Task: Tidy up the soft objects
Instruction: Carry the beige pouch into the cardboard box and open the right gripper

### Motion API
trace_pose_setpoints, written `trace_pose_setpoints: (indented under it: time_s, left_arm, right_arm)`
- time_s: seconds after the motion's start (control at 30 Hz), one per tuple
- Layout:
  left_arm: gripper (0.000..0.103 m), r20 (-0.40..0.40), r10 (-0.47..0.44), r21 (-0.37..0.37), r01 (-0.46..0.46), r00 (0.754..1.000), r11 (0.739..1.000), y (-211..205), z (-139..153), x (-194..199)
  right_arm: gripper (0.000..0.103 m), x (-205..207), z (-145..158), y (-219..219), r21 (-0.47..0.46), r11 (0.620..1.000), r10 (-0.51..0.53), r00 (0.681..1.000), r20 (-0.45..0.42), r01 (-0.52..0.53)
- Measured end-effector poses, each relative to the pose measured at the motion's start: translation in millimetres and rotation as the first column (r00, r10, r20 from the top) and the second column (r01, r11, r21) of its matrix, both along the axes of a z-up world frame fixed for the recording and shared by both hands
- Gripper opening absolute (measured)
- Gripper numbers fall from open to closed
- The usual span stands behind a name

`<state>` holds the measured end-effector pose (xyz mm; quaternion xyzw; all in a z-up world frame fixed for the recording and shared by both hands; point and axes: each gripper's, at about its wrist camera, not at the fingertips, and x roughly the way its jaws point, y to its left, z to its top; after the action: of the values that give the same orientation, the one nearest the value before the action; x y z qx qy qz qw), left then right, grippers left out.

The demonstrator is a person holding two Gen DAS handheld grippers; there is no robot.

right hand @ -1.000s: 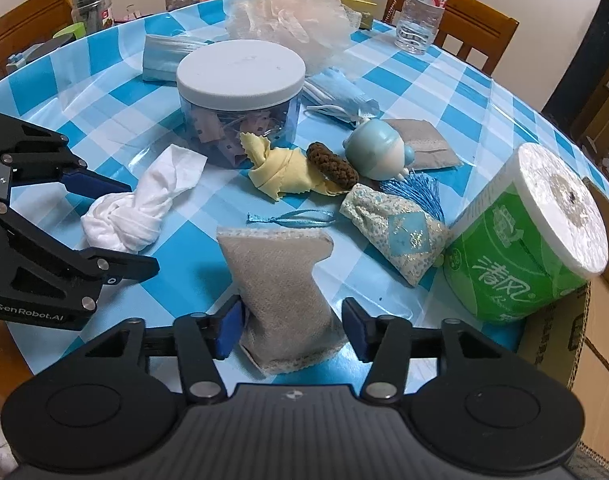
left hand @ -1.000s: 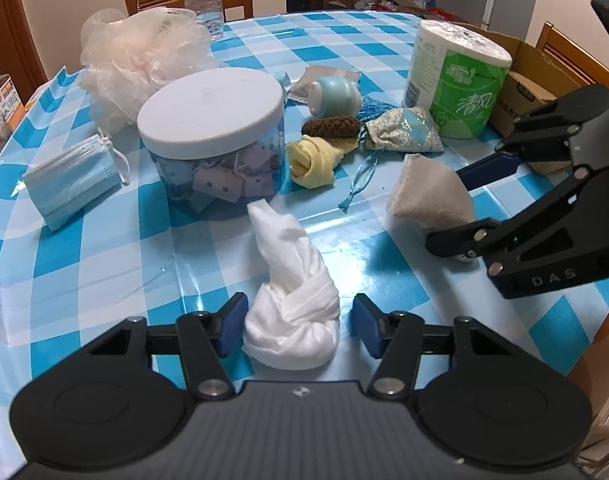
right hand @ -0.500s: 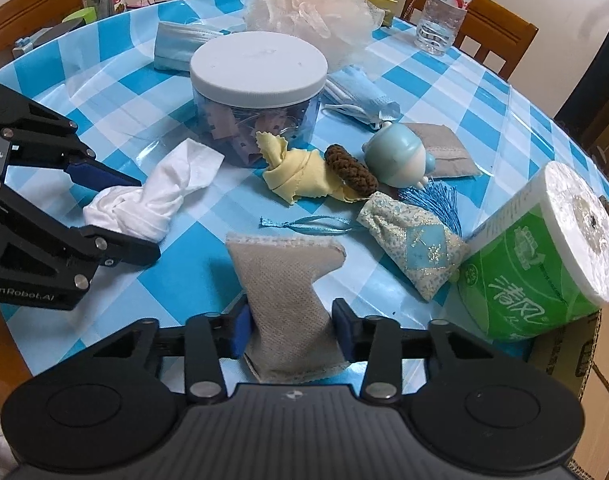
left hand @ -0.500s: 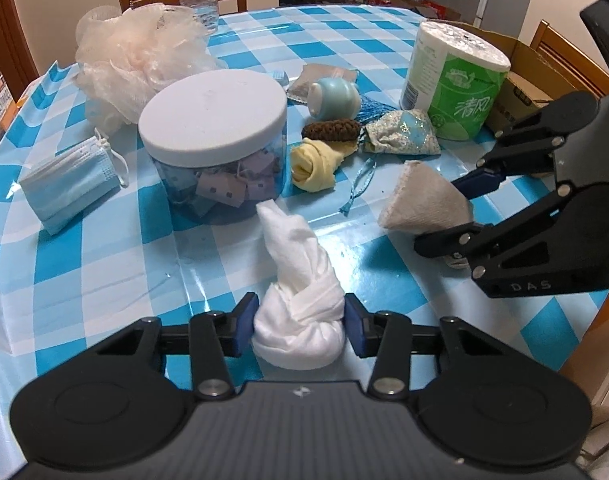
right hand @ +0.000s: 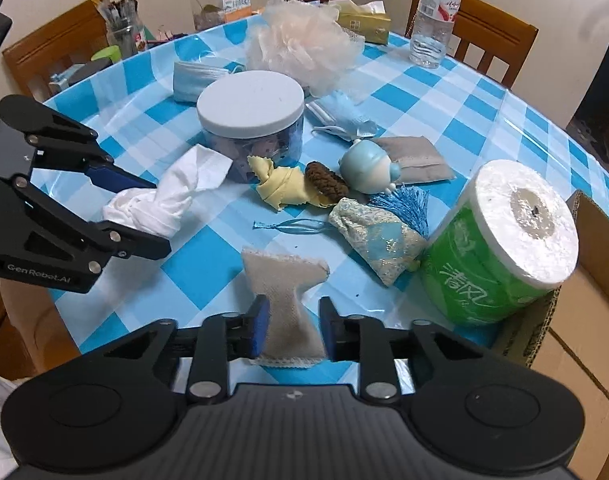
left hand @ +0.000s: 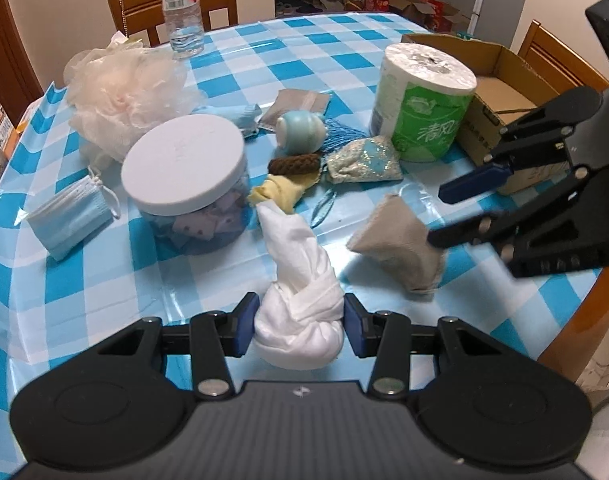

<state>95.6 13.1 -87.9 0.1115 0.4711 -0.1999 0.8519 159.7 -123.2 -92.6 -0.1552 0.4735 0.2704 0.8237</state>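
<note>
Grippers angled steeply down | left gripper (left hand: 300,325) fingers clamp white cloth (left hand: 300,292); right gripper (right hand: 293,327) fingers clamp grey pouch (right hand: 286,300) | jar (left hand: 186,176), tissue roll (left hand: 422,110) beyond on table (left hand: 104,272)

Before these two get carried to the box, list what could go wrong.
1. The left tool pinches only the knotted end of the white cloth; its loose tail points toward the jar and yellow cloth and could drag them.
2. The right tool squeezes the beige pouch at its waist; it may slip out.
3. The tissue roll stands in front of the box; a low swing could knock it.
</note>
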Motion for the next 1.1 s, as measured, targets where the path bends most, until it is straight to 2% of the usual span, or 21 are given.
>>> trace_pose_setpoints:
  time_s: [0.03, 0.07, 0.17, 0.3, 0.43, 0.67, 0.77, 0.93, 1.1]
  left_arm:
    - [0.044, -0.001, 0.005, 0.0, -0.005, 1.0, 1.0, -2, 0, -1]
    - [0.044, -0.002, 0.011, 0.002, -0.011, 1.0, 1.0, -2, -1, -1]
    - [0.044, -0.004, 0.025, 0.002, -0.025, 1.0, 1.0, -3, 0, -2]
    - [0.044, -0.01, 0.036, 0.007, -0.036, 0.999, 0.999, 1, -2, -2]
    - [0.044, -0.018, 0.042, 0.003, -0.042, 0.999, 0.999, 6, -5, -2]
    - [0.044, -0.027, 0.034, 0.005, -0.034, 0.999, 0.999, 12, -7, -1]
    - [0.044, -0.023, 0.02, 0.01, -0.019, 1.0, 1.0, 13, -5, 0]
    - [0.044, -0.029, -0.012, 0.017, 0.012, 0.999, 1.0, 11, 1, -1]
    - [0.044, -0.037, -0.048, 0.021, 0.049, 0.998, 0.999, 5, 14, -4]
  right_arm:
    - [0.057, 0, 0, -3, 0.009, 1.0, 0.004, 1.0, 0.004, -0.004]
    - [0.062, 0, -2, -4, 0.018, 1.0, 0.011, 1.0, 0.001, -0.011]
    - [0.064, 3, -14, -3, 0.045, 0.999, 0.024, 1.0, -0.005, -0.024]
    - [0.064, 4, -33, 8, 0.026, 0.998, 0.054, 0.999, -0.006, -0.054]
    - [0.062, 3, -47, 16, -0.007, 0.997, 0.072, 0.997, 0.007, -0.072]
    - [0.043, 2, -48, 16, -0.041, 0.997, 0.065, 0.998, 0.005, -0.064]
    - [0.039, 1, -46, 17, -0.057, 0.997, 0.057, 0.998, 0.01, -0.057]
    - [0.038, -1, -34, 14, -0.048, 0.998, 0.033, 0.999, 0.01, -0.032]
    - [0.038, -6, -4, 4, -0.012, 1.0, 0.001, 1.0, 0.025, -0.001]
